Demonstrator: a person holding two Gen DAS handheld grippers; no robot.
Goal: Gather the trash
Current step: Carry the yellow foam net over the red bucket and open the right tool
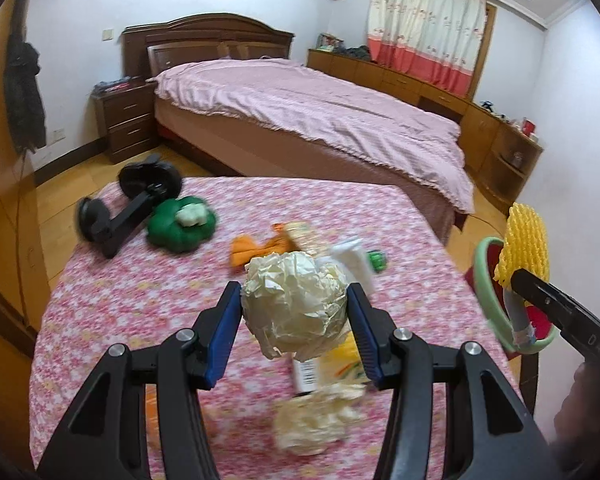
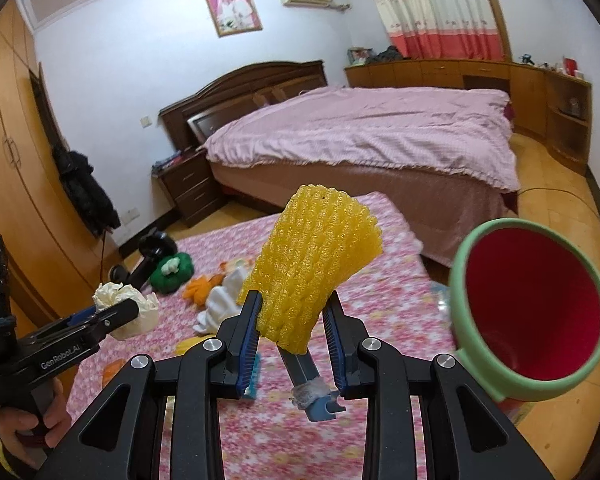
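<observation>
A person stands at a worktop (image 1: 180, 320) covered in a pink flowered cloth, holding a pair of tongs in each hand. The left tongs (image 1: 294, 312) are clamped on a crumpled ball of cream paper (image 1: 296, 304), lifted clear of the cloth. The right tongs (image 2: 290, 320) are clamped on a yellow foam fruit net (image 2: 312, 272), also held up in the air. A red bin with a green rim (image 2: 536, 312) sits just beside the worktop on the right, its mouth facing the right tongs; both pieces seem to be raised so they can be carried over and dropped in.

More trash lies on the cloth: another wad of cream paper (image 1: 320, 420), an orange scrap (image 1: 260, 248), white wrapping (image 1: 352, 260) and a green cushion-like thing (image 1: 180, 228) with a black stand (image 1: 128, 208) next to it. These are blurred, so their exact nature is unclear. A grey-blue strip hangs below the net; what it is I cannot tell. Only part of the person's hand shows.
</observation>
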